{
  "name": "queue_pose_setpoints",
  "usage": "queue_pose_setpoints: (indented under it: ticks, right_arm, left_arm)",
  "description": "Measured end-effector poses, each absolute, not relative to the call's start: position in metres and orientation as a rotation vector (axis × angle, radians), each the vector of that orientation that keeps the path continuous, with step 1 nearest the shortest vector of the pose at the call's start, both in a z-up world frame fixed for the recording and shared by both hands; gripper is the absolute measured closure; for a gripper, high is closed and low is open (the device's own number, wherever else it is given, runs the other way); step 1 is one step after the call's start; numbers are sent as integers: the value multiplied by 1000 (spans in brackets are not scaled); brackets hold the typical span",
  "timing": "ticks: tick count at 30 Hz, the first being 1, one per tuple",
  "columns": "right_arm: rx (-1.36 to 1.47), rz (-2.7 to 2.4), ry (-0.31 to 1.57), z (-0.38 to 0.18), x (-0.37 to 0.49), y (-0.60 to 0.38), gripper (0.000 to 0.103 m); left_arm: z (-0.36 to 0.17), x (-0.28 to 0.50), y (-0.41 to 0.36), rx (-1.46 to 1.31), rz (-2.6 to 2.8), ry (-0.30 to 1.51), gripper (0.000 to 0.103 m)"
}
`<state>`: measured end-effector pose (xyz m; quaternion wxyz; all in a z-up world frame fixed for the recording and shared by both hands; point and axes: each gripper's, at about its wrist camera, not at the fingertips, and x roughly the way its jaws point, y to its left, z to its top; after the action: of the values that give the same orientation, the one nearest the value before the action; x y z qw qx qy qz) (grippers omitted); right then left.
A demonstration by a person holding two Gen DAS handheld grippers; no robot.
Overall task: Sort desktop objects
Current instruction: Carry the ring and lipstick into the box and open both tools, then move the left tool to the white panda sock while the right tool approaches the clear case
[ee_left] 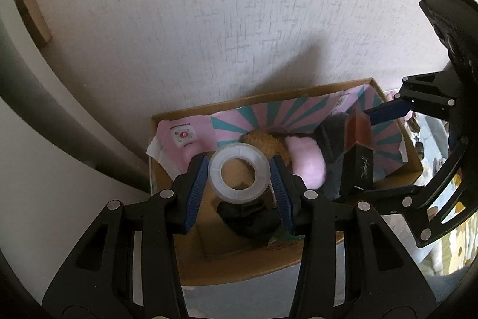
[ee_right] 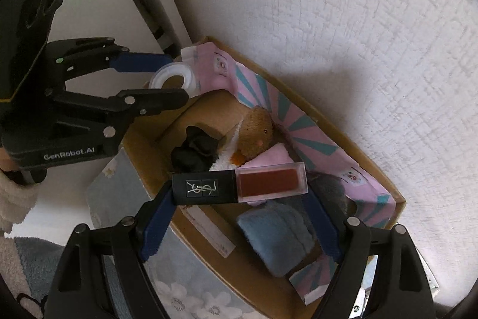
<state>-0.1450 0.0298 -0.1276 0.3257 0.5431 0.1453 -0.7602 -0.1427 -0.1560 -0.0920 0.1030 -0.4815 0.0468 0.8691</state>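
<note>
Hovering over the open box [ee_left: 397,121], both tongs carried cargo. Left tongs [ee_left: 239,169] clamped on a tape roll [ee_left: 237,171], blue pads [ee_left: 197,187] pressed on its outer rim at opposite sides; right tongs [ee_right: 240,184] clamped on a lipstick [ee_right: 239,183], gripped end to end, black cap against one pad, clear red-filled end toward the other. Roll judged light, stiff and smooth-walled, likely to slip if squeezed off-centre, so best held across the widest part, as here. Lipstick judged small, hard, glossy and apt to pivot when pinched only at its ends; a hold across the flat sides looked safer. Both held above the box's contents: plush toy [ee_right: 254,133], black scrunchie [ee_right: 194,154], blue pad [ee_right: 274,238], pink-and-teal liner [ee_right: 298,121]. Left view showed the roll's hole and the pads' seating squarely, but only an edge of the lipstick [ee_left: 357,136] and one right pad [ee_left: 388,112]. Right view showed the cap's logo, the toy's face, the floral cloth [ee_right: 191,289] under the box and a fuzzy sleeve [ee_right: 15,199] behind the left tongs [ee_right: 176,79], all unseen from the left.
</note>
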Motion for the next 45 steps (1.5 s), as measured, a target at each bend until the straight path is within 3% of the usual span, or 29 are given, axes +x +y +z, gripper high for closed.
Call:
queue_pose_setpoints:
  ticks: [12, 14, 16, 18, 20, 21, 22, 31, 45]
  right_arm:
    - [1456, -1983, 356, -137, -152, 29, 23]
    - [1471, -1969, 349, -140, -153, 27, 22]
    - [1497, -1959, 357, -145, -154, 26, 22]
    - [1528, -1971, 361, -149, -153, 26, 21]
    - [1479, -2037, 358, -146, -150, 30, 12]
    - [1448, -2076, 353, -143, -148, 32, 1]
    - [1426, -2119, 351, -139, -147, 34, 0]
    - [1431, -2224, 167, -116, -125, 45, 0]
    - [1493, -2283, 153, -98, -98, 86, 0]
  left_arm:
    - [-104, -146, -159, -1467, 2541, 140, 63]
    - [-106, -149, -159, -1487, 2539, 121, 50]
    - [-108, -151, -160, -1512, 2550, 113, 0]
    - [-104, -148, -163, -1455, 2587, 103, 0]
    - [-104, -148, -163, -1453, 2578, 101, 0]
    - [-105, -148, -163, -1465, 2577, 112, 0]
    - [-105, -147, -163, -1468, 2580, 121, 0]
    - [-112, -140, -159, -1458, 2554, 10, 0]
    - [-92, -143, -116, -1431, 2508, 65, 0]
